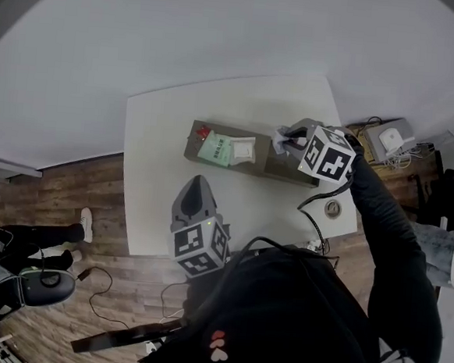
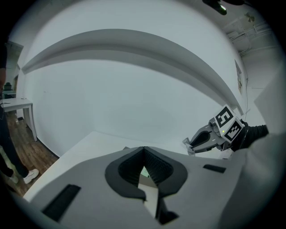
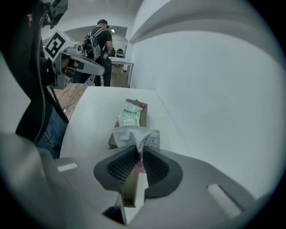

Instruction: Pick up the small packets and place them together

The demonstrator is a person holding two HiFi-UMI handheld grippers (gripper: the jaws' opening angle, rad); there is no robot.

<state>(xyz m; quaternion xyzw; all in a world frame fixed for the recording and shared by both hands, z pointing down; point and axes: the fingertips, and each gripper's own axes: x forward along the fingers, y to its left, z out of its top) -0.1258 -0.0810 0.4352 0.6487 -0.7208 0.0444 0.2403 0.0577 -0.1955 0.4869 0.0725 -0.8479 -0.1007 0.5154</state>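
A brown cardboard tray point(image 1: 282, 172) lies across the white table point(image 1: 153, 179). On it are a small red packet point(image 1: 203, 132), a green packet point(image 1: 215, 148) and a white packet point(image 1: 243, 148). My right gripper point(image 1: 282, 144) hangs above the tray's right part, shut on a crinkled white packet point(image 3: 134, 136) that sticks out past the jaws point(image 1: 278, 135). The right gripper view shows the green packet point(image 3: 129, 114) and red packet point(image 3: 142, 106) farther along the tray point(image 3: 144, 120). My left gripper point(image 1: 198, 184) hovers over the table in front of the tray, jaws together and empty point(image 2: 144, 150).
A side desk point(image 1: 390, 141) with a white device and cables stands right of the table. A person's legs point(image 1: 34, 240) and a chair base point(image 1: 43, 284) are on the wooden floor at left. A person with a backpack point(image 3: 99, 40) stands far off. A white wall runs behind the table.
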